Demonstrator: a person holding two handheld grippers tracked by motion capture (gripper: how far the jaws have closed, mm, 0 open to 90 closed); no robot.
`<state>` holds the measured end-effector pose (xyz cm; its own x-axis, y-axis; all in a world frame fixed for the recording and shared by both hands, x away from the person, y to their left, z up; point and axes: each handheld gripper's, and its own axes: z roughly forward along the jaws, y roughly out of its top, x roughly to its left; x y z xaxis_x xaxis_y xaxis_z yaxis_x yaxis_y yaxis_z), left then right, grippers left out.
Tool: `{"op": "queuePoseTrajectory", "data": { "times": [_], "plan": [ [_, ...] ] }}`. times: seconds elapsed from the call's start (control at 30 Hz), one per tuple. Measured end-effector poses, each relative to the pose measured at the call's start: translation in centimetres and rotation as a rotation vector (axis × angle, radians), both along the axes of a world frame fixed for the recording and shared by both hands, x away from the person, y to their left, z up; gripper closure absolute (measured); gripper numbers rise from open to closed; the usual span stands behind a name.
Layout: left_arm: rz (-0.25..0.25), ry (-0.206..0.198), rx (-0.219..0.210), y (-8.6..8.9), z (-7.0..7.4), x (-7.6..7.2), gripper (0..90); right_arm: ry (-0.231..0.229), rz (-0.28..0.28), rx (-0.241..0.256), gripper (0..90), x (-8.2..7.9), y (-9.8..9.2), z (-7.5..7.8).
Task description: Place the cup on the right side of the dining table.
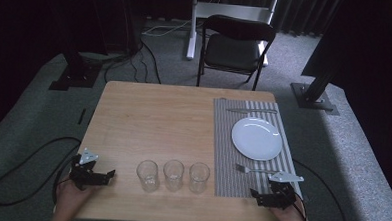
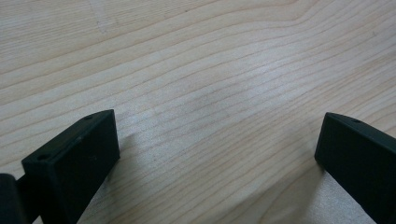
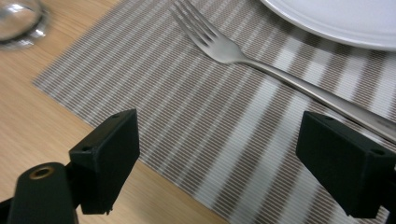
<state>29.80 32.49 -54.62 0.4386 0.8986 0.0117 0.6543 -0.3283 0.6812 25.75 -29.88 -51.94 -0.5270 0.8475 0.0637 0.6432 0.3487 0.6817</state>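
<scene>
The right tongs [image 1: 258,196] hover low over the near edge of the striped placemat [image 1: 227,142], jaws spread wide and gripping nothing. The fork [image 3: 243,53] lies flat on the placemat just ahead of them, tines toward the glasses; its handle runs past the right jaw, close but seemingly not touching. Beyond the fork sits the white plate [image 1: 257,138], and a knife [image 1: 251,111] lies on the placemat's far side. The left tongs [image 1: 110,175] rest over bare desk [image 1: 153,118] at the near left corner, also released and empty. Three clear glasses [image 1: 173,175] stand in a row between the two tongs.
</scene>
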Motion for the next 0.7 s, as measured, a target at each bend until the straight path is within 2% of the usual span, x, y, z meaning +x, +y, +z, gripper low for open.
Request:
{"op": "queuePoseTrajectory", "data": {
  "times": [0.47, 0.7],
  "plan": [
    [0.000, 0.000, 0.000, 0.0, 0.0, 0.0, 0.2, -0.042, 0.112, 0.017, 13.3, 0.2, 3.4, 1.4],
    [0.000, 0.000, 0.000, 0.0, 0.0, 0.0, 0.2, -0.054, 0.180, 0.044, 13.7, 0.0, 5.3, 1.3]
  ]
}}
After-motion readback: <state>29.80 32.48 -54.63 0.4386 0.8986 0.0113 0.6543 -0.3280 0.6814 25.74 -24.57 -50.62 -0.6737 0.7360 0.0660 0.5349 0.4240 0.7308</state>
